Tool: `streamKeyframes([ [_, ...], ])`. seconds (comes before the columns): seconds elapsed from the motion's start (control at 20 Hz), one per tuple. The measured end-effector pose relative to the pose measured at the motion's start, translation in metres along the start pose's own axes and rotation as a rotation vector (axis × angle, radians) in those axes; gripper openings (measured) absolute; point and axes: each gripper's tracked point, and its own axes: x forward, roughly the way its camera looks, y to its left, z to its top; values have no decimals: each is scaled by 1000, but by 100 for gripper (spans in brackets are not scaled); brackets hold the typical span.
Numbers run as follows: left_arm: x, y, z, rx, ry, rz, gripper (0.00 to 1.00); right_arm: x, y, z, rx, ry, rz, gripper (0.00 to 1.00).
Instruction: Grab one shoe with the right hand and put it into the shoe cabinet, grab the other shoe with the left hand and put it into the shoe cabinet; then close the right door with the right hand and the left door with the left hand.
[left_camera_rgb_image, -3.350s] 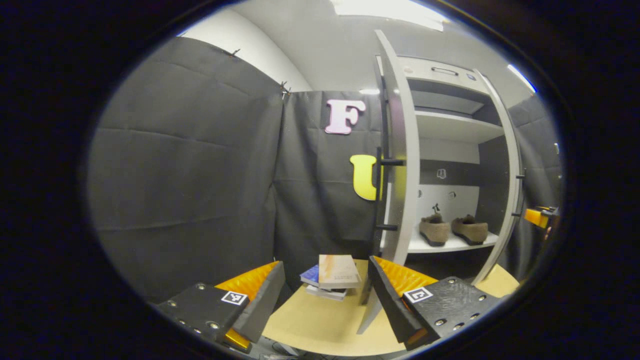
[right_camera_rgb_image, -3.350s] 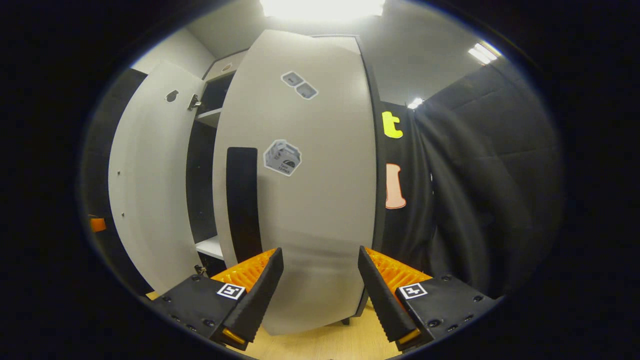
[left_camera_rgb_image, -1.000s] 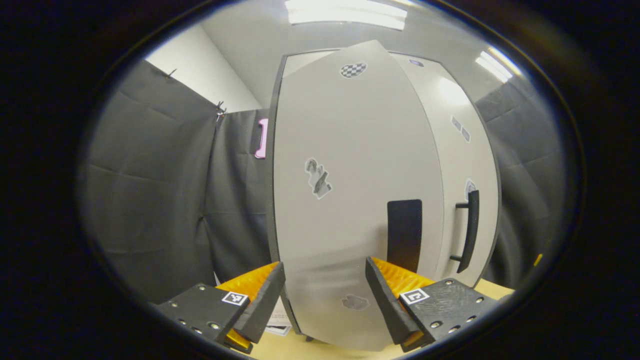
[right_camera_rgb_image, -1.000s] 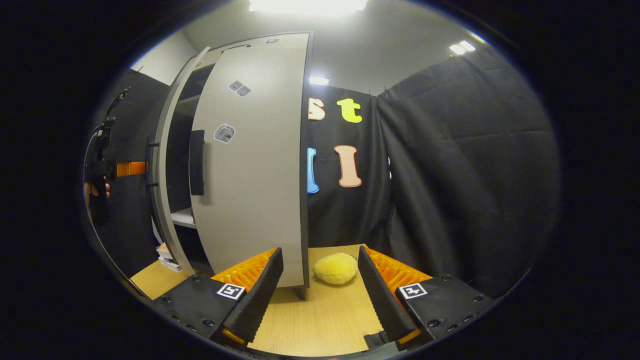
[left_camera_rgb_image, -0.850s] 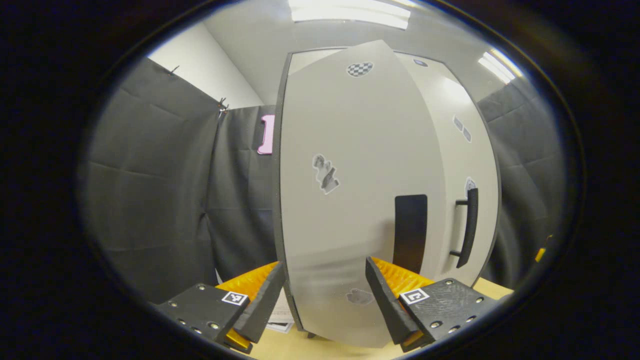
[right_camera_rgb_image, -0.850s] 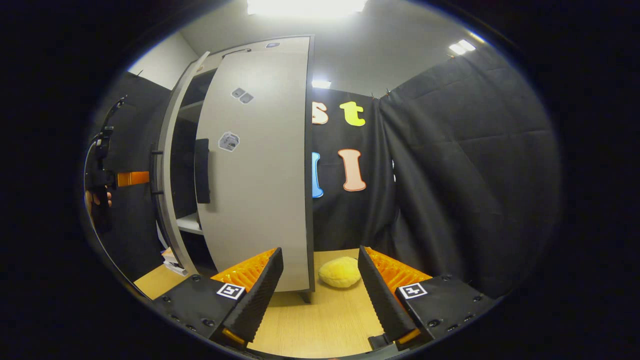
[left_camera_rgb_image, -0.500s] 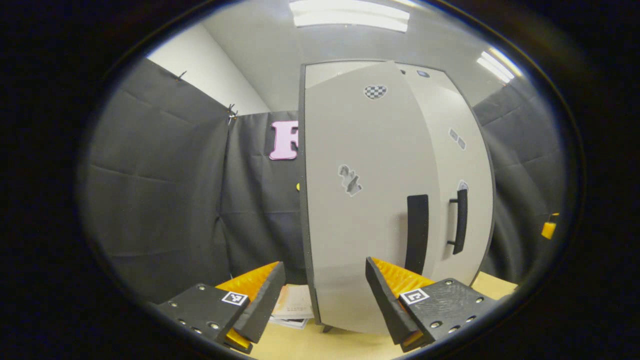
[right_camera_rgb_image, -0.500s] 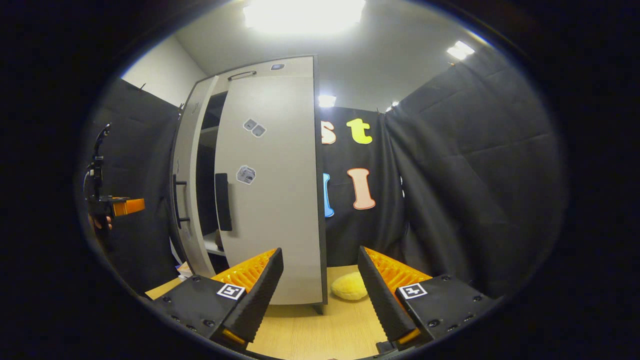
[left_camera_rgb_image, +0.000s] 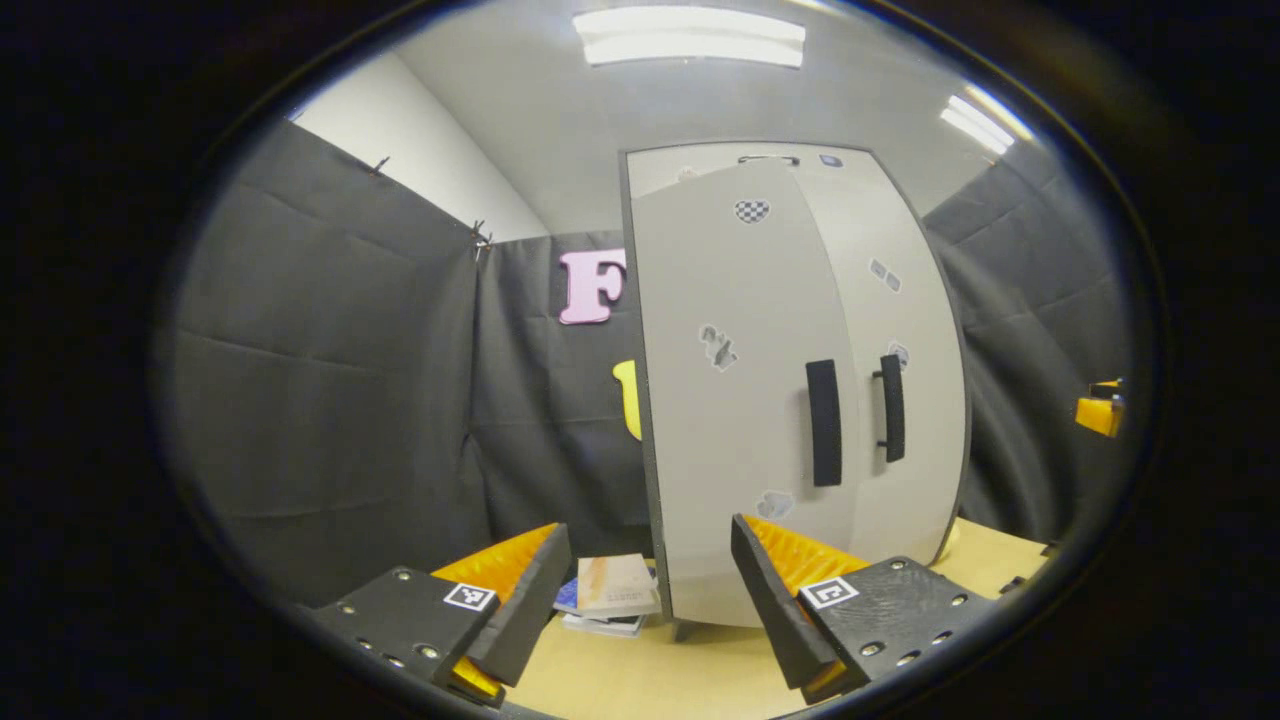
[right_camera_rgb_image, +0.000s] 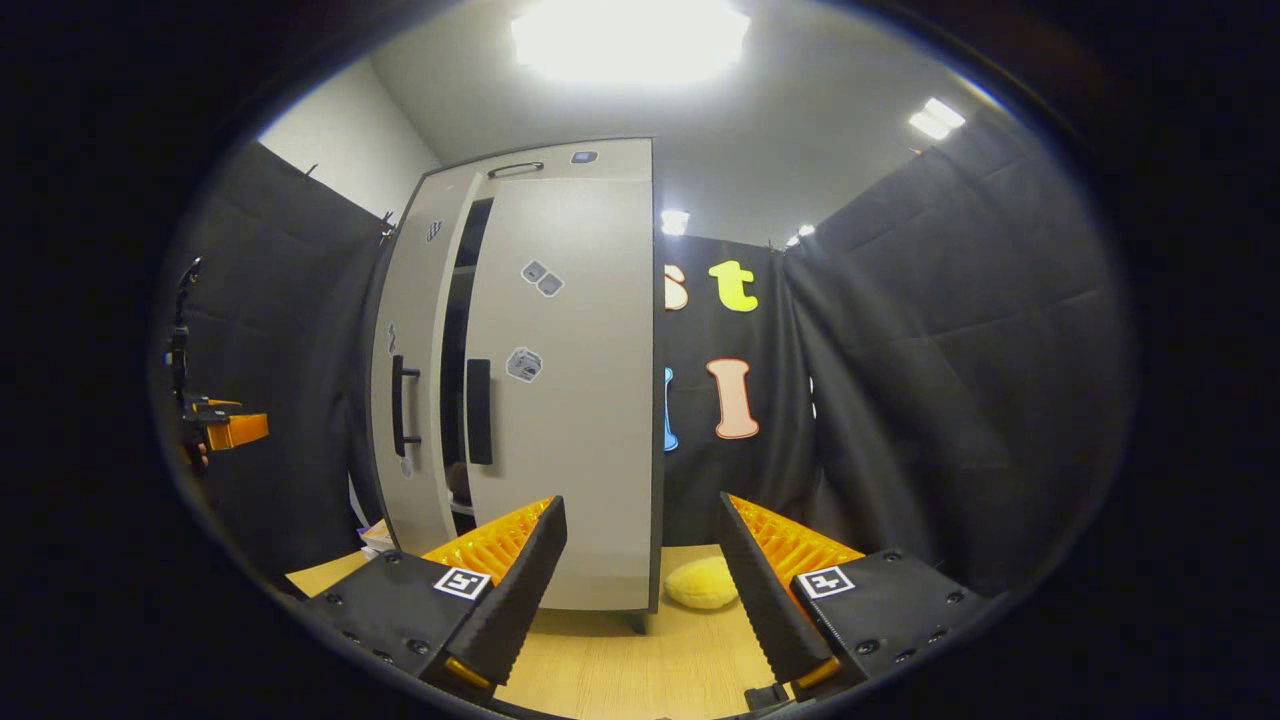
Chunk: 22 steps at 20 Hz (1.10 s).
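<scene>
The pale grey shoe cabinet (left_camera_rgb_image: 800, 180) stands on the wooden table, both doors swung almost flat against it. In the left gripper view the left door (left_camera_rgb_image: 730, 420) and right door (left_camera_rgb_image: 910, 330) meet with their black handles (left_camera_rgb_image: 823, 422) side by side. From the right gripper view a narrow dark gap (right_camera_rgb_image: 455, 380) still shows between the left door (right_camera_rgb_image: 415, 330) and the right door (right_camera_rgb_image: 570, 420), with a small brown shape low inside it. My left gripper (left_camera_rgb_image: 650, 590) is open and holds nothing, back from the left door. My right gripper (right_camera_rgb_image: 640, 580) is open and holds nothing, short of the right door.
A small stack of books (left_camera_rgb_image: 612, 596) lies on the table (left_camera_rgb_image: 700, 680) left of the cabinet. A yellow plush lump (right_camera_rgb_image: 703, 583) rests by its right corner. The other gripper (right_camera_rgb_image: 225, 425) hangs far left in the right gripper view, and another (left_camera_rgb_image: 1098, 412) far right in the left gripper view.
Both doors have swung in from wide open to nearly shut, hiding the shoes on the shelf. Both grippers have drawn back from the cabinet, so it looks smaller.
</scene>
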Motion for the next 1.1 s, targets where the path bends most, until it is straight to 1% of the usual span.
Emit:
streamKeyframes([
  [0.05,-7,2,-7,-6,5,4,100,-2,1,1,-2,-6,2,93],
  [0.15,-18,9,-18,-5,19,15,100,-6,2,2,-10,-16,6,93],
  [0.2,-22,12,-23,-3,24,21,94,-8,2,2,-21,-20,8,93],
  [0.25,-27,14,-26,-1,29,25,94,-9,3,2,-32,-22,6,93],
  [0.3,-32,16,-29,-1,33,30,94,-8,2,3,-43,-22,1,95],
  [0.45,-39,22,-29,4,27,38,94,-7,4,3,-56,-20,-6,95],
  [0.5,-39,22,-28,4,22,42,100,-7,5,3,-57,-18,-5,95],
  [0.55,-38,23,-28,2,18,46,100,-7,5,3,-60,-19,-5,93],
  [0.6,-38,23,-28,-3,14,49,100,-8,5,4,-64,-20,-6,95],
  [0.65,-39,24,-29,-6,12,48,94,-8,6,4,-68,-19,-5,95],
  [0.7,-38,25,-30,-6,13,47,94,-8,7,4,-75,-17,-5,95],
  [0.75,-39,25,-31,-1,17,49,100,-8,8,3,-77,-17,-8,95],
  [0.85,-39,26,-32,6,19,56,100,-9,10,4,-70,-17,-10,95],
  [0.9,-38,26,-33,5,22,59,94,-9,10,4,-63,-18,-12,95],
  [0.95,-38,26,-33,0,23,60,94,-10,9,4,-59,-18,-14,95],
  [1.0,-37,24,-34,-5,27,57,100,-10,8,4,-55,-17,-16,95],
  [1.1,-39,23,-34,-7,33,59,100,-9,8,4,-48,-14,-21,95],
])
